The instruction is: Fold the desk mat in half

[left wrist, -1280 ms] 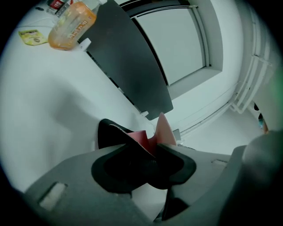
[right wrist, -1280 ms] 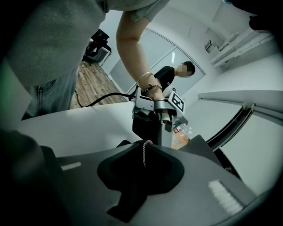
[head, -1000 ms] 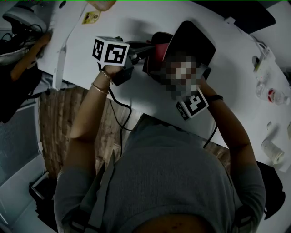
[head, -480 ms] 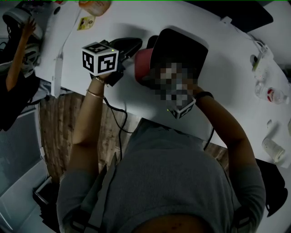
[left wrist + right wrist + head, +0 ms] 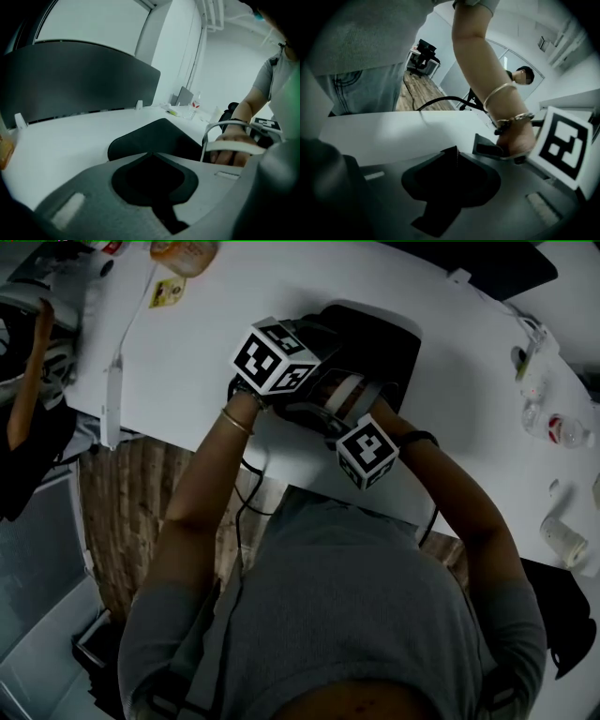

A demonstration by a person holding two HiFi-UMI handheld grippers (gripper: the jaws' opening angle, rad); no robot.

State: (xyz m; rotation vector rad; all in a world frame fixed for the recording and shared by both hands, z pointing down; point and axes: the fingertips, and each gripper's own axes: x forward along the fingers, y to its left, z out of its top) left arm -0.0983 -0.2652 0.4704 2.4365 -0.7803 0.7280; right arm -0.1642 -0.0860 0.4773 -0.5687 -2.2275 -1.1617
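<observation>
The dark desk mat lies doubled over on the white table, only its dark side showing. Both grippers meet at its near left edge. My left gripper is shut with nothing seen between its jaws; in the left gripper view it points at the mat. My right gripper sits just below it, jaws opening. In the right gripper view the gap is dark, so I cannot tell if the mat's edge is still in it. The left marker cube is close by.
Bottles and a white roll stand along the table's right side. An orange item and a yellow tag lie at the far left. A cable hangs off the near edge. Another person's arm is at far left.
The left gripper has swung right to the mat's edge beside the right gripper. The mat's pink underside, raised earlier, no longer shows; the mat lies flat and dark.
</observation>
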